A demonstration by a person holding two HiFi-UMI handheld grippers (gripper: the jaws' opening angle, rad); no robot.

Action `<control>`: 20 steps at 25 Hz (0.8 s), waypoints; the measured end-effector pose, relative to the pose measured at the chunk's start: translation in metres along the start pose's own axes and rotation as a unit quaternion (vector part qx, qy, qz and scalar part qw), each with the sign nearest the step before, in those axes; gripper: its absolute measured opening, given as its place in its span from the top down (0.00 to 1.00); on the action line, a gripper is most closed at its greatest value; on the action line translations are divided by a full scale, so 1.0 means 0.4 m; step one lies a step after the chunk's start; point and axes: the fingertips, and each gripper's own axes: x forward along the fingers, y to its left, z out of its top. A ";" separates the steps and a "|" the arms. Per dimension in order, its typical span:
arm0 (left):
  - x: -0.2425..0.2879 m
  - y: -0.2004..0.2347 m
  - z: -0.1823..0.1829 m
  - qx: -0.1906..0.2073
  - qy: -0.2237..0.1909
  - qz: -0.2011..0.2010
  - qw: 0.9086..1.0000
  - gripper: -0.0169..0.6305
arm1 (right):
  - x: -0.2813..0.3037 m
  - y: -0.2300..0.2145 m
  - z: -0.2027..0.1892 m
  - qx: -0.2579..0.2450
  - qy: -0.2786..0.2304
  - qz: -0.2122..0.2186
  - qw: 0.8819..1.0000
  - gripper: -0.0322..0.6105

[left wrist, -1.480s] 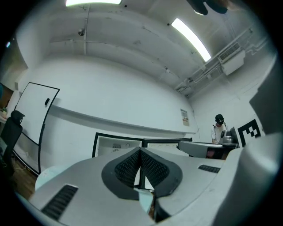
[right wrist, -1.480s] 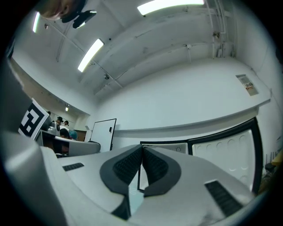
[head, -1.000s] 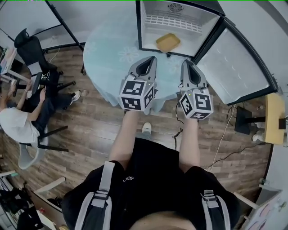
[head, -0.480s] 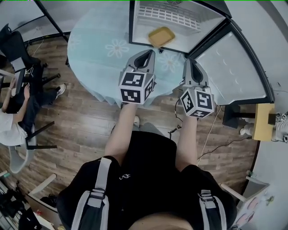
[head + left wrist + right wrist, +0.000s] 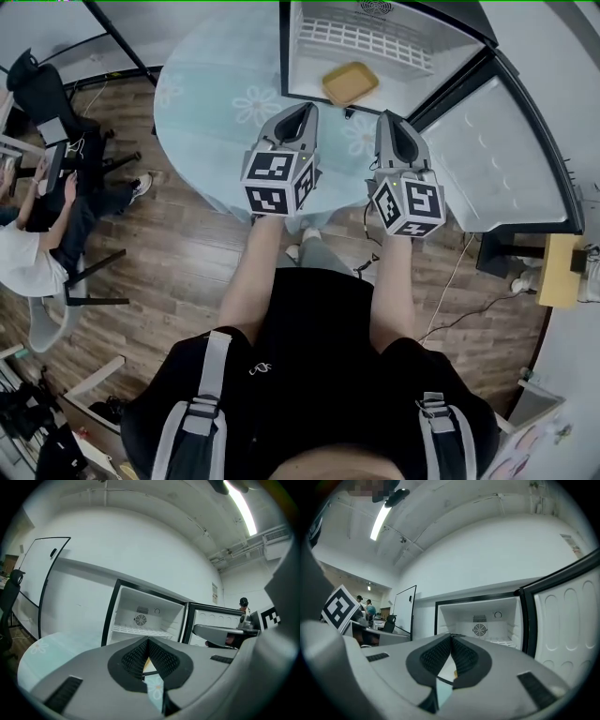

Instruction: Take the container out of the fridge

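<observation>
A shallow yellow container [image 5: 350,82] lies on the floor of the open white mini fridge [image 5: 361,42], which stands on a round table. My left gripper [image 5: 307,107] is held over the table just in front of the fridge's opening, shut and empty. My right gripper [image 5: 386,115] hangs beside it, level with it, also shut on nothing. Both tips stop short of the container. In the left gripper view the shut jaws [image 5: 147,640] point at the fridge [image 5: 140,618]. The right gripper [image 5: 451,637] faces the fridge's interior [image 5: 487,620], and only a yellow sliver of the container shows between the jaws.
The fridge door [image 5: 497,159] is swung wide open to the right. A light blue flowered cloth covers the table [image 5: 216,94]. A wire shelf [image 5: 361,33] sits at the back of the fridge. A seated person [image 5: 37,253] and office chairs are at the left, a wooden stand [image 5: 560,270] at the right.
The head view has shifted slightly, so the fridge and table sit a little differently in frame. Both grippers stay shut, side by side, in front of the fridge opening.
</observation>
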 end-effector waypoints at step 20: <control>0.200 0.058 -0.157 -0.059 0.067 0.032 0.996 0.97 | 0.157 -0.158 -0.156 -0.029 0.106 0.002 0.994 0.95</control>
